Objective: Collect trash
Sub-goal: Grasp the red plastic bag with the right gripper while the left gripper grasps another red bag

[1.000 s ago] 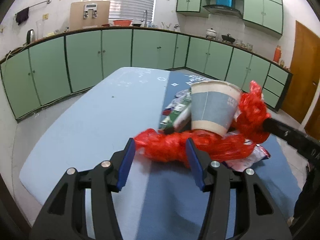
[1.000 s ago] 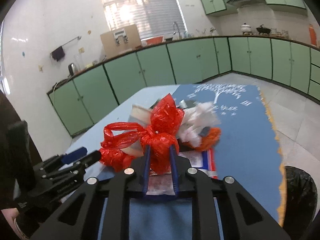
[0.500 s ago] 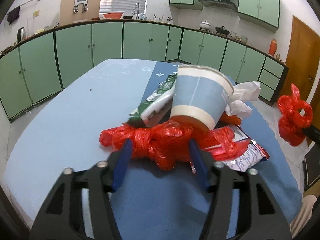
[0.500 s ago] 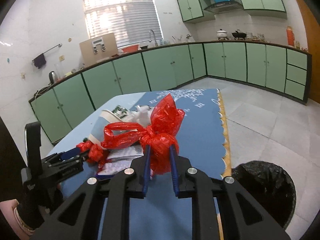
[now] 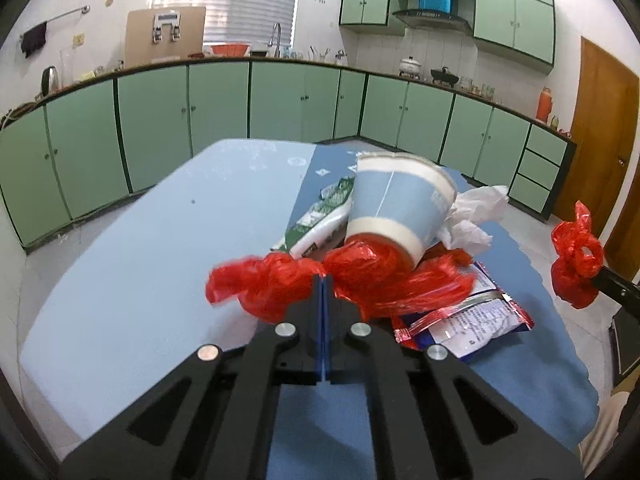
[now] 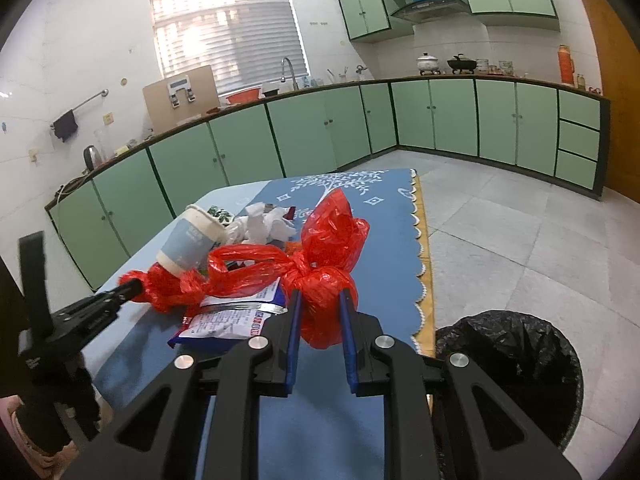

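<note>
The black-lined bin [image 6: 516,376] is cut off by the right tool's [image 6: 319,312] frame.

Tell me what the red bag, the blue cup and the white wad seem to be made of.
The crinkled red bag: thin glossy plastic film, translucent with shiny creases. The blue-and-white tapered cup: probably matte paper, given its side seam and rolled rim. The crumpled white wad: soft tissue or napkin paper, dull and wrinkled.

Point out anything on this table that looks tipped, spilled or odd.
The paper cup is tipped over, leaning on red plastic amid loose wrappers and tissue. Both the left tongs and right tongs pinch red plastic.
</note>
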